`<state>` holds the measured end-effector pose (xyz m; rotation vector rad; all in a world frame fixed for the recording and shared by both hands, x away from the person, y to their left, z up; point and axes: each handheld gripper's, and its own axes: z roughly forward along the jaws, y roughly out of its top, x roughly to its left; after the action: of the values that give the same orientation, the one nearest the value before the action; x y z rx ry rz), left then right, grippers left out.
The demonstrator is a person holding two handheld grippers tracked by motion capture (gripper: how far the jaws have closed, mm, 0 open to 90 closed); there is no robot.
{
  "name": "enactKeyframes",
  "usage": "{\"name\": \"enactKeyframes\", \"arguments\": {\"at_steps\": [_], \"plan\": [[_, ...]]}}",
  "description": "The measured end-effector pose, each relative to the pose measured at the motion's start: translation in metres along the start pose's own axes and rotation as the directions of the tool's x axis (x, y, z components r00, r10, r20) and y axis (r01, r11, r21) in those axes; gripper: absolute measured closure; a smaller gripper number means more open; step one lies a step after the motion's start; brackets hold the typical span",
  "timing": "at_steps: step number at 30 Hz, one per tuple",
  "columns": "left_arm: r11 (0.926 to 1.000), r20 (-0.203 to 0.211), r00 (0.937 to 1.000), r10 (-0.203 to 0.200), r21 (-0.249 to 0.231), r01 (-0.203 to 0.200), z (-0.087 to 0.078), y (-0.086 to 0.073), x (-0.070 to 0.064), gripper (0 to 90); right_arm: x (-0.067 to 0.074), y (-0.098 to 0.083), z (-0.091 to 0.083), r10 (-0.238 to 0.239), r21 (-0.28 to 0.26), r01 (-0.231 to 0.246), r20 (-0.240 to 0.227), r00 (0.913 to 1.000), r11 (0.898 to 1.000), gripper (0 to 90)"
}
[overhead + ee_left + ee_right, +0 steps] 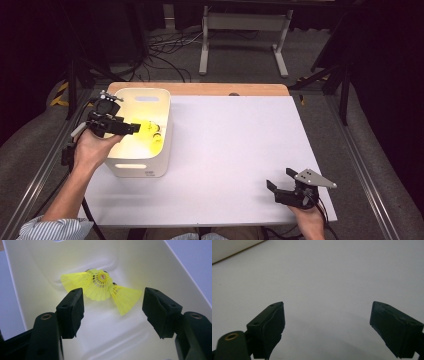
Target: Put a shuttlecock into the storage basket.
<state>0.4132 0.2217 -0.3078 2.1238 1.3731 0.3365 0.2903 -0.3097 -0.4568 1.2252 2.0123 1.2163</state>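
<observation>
Your left hand-held gripper (112, 312) has its jaws apart; yellow shuttlecocks (100, 286) lie just ahead, down inside the white bin (175, 272).

2 black tools (135, 128) (280, 181), grey 3-cornered plate (314, 178), striped sleeve (55, 228).

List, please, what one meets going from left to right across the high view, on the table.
Left gripper → white bin holding yellow shuttlecocks → bare white table top → right gripper.

My matt black pads (72, 312), glossy smooth plastic bin (167, 125), yellow plastic mesh shuttlecocks (100, 286), matt white table (240, 150)
</observation>
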Motion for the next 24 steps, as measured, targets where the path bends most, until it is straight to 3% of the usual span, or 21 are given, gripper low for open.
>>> {"name": "enactKeyframes", "arguments": {"at_steps": [24], "plan": [[0.9993,-0.002,0.9995,-0.031,-0.019,0.031,-0.015,-0.01,0.014,35.2,0.0,0.0,0.0,0.0,-0.002,0.0,-0.001,1.0,1.0,13.3]]}}
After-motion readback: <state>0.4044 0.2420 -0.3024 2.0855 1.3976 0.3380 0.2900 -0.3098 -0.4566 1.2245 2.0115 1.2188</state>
